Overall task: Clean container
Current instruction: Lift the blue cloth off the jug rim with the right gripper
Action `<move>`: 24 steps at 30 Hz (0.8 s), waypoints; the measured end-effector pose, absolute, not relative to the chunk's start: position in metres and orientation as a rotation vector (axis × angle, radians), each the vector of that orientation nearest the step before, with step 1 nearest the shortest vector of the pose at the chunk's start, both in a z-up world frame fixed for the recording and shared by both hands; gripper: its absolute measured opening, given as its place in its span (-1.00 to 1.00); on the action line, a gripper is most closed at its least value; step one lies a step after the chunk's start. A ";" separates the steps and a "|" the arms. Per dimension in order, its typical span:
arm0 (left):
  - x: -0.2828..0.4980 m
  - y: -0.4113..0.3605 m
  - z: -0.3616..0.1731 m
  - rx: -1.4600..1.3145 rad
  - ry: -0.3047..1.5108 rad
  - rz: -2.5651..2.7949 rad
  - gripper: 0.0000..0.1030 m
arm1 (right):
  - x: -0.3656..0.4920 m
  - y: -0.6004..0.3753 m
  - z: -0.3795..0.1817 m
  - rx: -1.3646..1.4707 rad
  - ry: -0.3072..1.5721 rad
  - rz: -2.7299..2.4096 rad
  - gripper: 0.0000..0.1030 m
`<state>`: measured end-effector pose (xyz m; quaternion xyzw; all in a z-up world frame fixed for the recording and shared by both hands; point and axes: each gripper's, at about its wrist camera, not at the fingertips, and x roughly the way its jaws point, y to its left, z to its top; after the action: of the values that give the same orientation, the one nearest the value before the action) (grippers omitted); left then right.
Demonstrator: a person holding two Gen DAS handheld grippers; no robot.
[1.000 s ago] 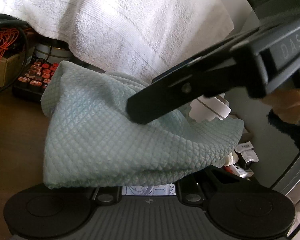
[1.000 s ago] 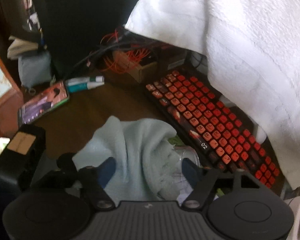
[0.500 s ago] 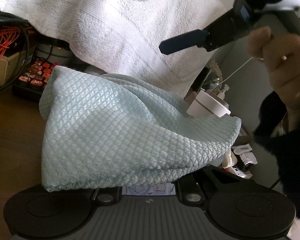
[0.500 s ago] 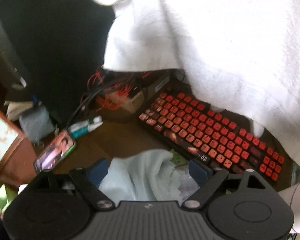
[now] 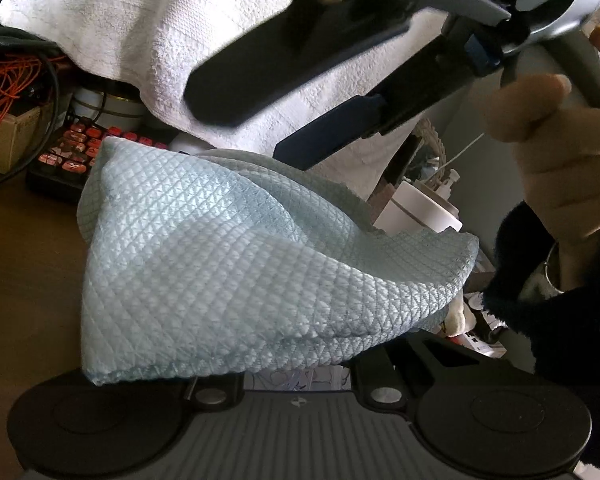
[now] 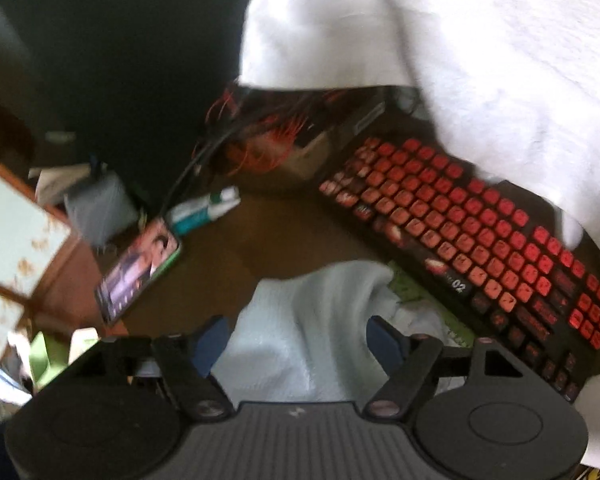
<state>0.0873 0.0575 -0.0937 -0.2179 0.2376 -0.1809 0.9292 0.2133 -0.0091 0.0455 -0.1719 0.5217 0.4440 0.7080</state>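
Note:
A pale blue quilted cloth [image 5: 236, 272] fills the middle of the left wrist view and hides my left gripper's fingers, so the jaws cannot be read. The cloth drapes over something; the container under it is hidden. My right gripper [image 5: 260, 120] hovers above the cloth in the left wrist view, jaws apart and empty. In the right wrist view my right gripper [image 6: 296, 340] is open above the same cloth [image 6: 312, 320], which lies bunched on the brown desk [image 6: 252, 236].
A black keyboard with red keys [image 6: 480, 236] lies right of the cloth. A big white towel [image 5: 204, 32] hangs behind. A phone [image 6: 136, 276] and a tube [image 6: 204, 212] lie left. A white cup [image 5: 416, 216] stands behind the cloth. Orange cables [image 6: 268, 140] sit at the back.
My right gripper lifted off the cloth and rose above it, then came back a little lower. The cloth and my left gripper stayed in place.

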 end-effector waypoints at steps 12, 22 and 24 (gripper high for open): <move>0.084 0.059 -0.094 -0.456 0.487 -0.360 -0.74 | 0.177 0.016 0.020 -0.699 1.030 0.960 0.41; 0.081 0.057 -0.094 -0.455 0.495 -0.362 -0.74 | 0.160 0.003 0.020 -0.717 0.867 0.966 -0.20; 0.080 0.057 -0.094 -0.452 0.497 -0.361 -0.74 | 0.162 0.002 0.022 -0.672 0.882 0.980 -0.33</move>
<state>0.0797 0.0567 -0.0945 -0.2207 0.2425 -0.1764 0.9281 0.1622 0.0019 0.0221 -0.3063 0.4020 0.4466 0.7383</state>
